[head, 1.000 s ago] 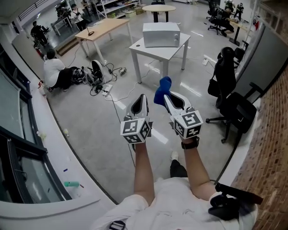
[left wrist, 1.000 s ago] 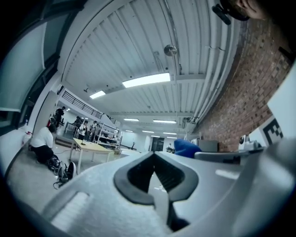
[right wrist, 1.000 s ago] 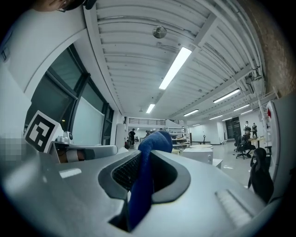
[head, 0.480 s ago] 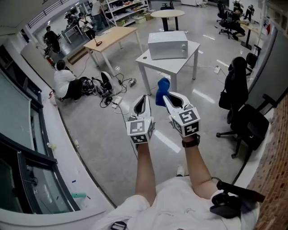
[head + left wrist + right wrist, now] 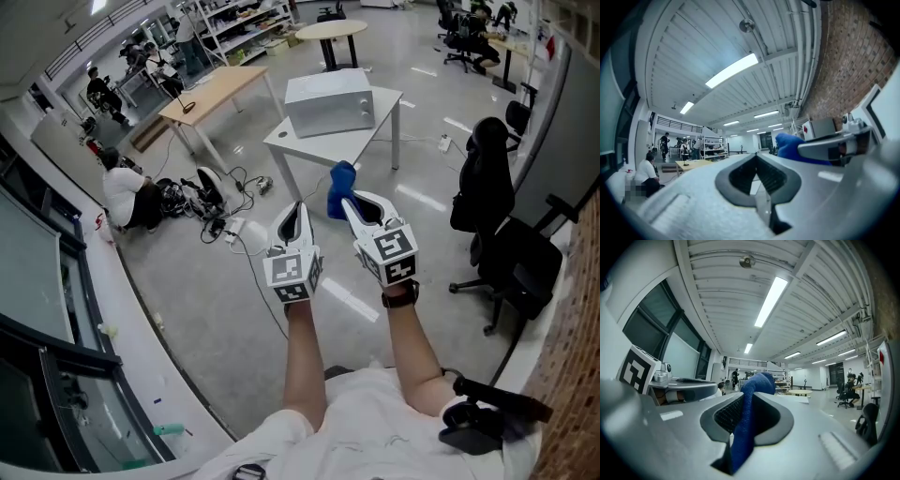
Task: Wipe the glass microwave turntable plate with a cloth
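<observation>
Right gripper view shows the right gripper (image 5: pixel 749 397) clamped on a blue cloth (image 5: pixel 743 437), which runs up between its jaws and bulges past their tips. Left gripper view shows the left gripper (image 5: pixel 756 161) pressed together on nothing, just beside the cloth. Ahead, well apart from both, a microwave (image 5: pixel 328 101) sits on a white table (image 5: pixel 281 139)

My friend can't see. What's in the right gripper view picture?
The right claw pinches a blue cloth, which sticks up between its jaws. Behind are long ceiling lights and people far off.
</observation>
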A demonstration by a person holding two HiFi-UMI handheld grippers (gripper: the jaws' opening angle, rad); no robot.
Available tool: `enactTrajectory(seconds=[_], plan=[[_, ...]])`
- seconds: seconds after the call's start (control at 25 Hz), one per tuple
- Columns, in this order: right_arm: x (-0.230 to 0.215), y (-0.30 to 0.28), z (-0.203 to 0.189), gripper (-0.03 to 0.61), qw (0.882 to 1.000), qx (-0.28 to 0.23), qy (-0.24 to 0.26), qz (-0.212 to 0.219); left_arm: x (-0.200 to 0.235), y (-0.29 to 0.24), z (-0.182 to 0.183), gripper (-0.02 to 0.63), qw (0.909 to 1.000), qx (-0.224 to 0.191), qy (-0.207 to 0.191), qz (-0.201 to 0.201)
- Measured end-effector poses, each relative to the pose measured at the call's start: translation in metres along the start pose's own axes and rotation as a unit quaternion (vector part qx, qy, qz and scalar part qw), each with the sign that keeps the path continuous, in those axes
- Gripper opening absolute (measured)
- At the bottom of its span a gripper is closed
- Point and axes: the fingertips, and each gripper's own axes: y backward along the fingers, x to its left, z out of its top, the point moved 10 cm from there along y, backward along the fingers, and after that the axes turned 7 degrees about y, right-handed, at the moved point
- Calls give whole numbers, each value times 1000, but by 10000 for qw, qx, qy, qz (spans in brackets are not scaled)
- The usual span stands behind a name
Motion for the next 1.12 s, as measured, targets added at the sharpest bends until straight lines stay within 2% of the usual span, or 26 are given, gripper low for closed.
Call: enactTrajectory(seconds=[0.32,0.48,0.6,0.84,1.0,1.12], plan=[[-18,-25,-37,51,9989,262,-310,-240,13,-35,-38,2,9985,543,-73,11],[-28,-55,-50,51,9967,704,-250,-311,30,-69,-52,-5,9975,707,58,-49],[-42,-80,-45,51,9948,883,-223,-450,45,-100,-50,-5,9965,811,151,-102],[-55,-152,-24,51,9963,687,-90,-516,91,-161,-27,-5,9979,551,249,-211],[-52,-199,-25,58,9972,611,-261,-354,129,-184,-23,-5,9982,486,293,-184],[-43,-224,-28,58,9976,606,-260,-228,152,-192,-18,-5,9975,500,491,-74]])
